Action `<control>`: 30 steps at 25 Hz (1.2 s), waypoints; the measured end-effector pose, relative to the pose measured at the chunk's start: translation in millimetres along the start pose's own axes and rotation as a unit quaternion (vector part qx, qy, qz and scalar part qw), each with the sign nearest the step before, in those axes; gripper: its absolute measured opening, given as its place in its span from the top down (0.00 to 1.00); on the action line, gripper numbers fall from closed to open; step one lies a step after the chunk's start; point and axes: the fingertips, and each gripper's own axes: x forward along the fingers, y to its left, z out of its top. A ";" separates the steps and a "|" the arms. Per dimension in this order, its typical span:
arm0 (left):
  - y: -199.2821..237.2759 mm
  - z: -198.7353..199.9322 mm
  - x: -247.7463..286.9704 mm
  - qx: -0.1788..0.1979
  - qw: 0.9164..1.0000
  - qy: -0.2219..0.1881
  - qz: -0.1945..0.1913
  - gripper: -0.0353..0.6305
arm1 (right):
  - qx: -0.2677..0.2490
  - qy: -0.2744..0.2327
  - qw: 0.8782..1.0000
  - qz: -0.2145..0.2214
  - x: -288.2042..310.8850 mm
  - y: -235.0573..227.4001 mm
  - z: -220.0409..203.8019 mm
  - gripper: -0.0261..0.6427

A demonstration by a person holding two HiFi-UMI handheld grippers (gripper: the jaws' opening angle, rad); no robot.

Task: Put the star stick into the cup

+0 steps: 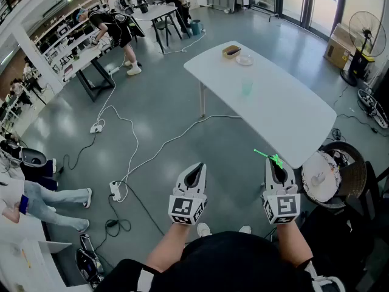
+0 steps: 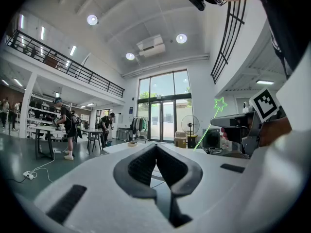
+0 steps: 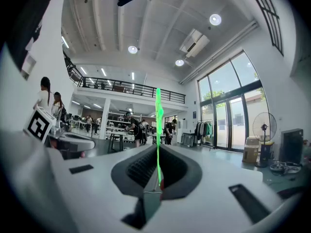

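My right gripper (image 1: 277, 165) is shut on a thin green star stick (image 1: 265, 156), which points up and to the left from the jaws. In the right gripper view the stick (image 3: 158, 120) rises straight out between the closed pads. The left gripper view shows its star tip (image 2: 220, 103) high beside the right gripper (image 2: 239, 122). My left gripper (image 1: 194, 168) is shut with nothing in it, level with the right one. A pale green see-through cup (image 1: 247, 88) stands on the white table (image 1: 285, 117), well ahead of both grippers. Both grippers hang over the floor, short of the table's near end.
A small brown dish (image 1: 231, 52) and a white plate (image 1: 244, 59) sit at the table's far end. A dark wicker chair (image 1: 346, 175) stands to the right, a fan (image 1: 363, 28) beyond it. Cables and a power strip (image 1: 115, 190) lie on the floor to the left. People work at desks far left.
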 end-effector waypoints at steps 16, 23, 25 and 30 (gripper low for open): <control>23.3 -30.0 -21.7 -0.002 0.999 0.042 -0.030 0.95 | -0.013 -0.004 1.000 -0.008 9.7 38.4 -2.6 0.93; 64.2 -24.2 -29.4 -0.009 0.999 0.032 -0.040 0.95 | -0.019 -0.006 0.999 -0.028 26.2 70.3 1.1 0.93; 74.2 -22.4 -30.3 -0.010 0.999 0.029 -0.044 0.95 | -0.030 -0.008 0.999 -0.034 29.9 78.5 3.6 0.93; 91.7 -25.7 -20.6 -0.016 0.998 0.034 -0.047 0.95 | -0.027 -0.007 0.999 -0.043 46.0 82.4 4.6 0.93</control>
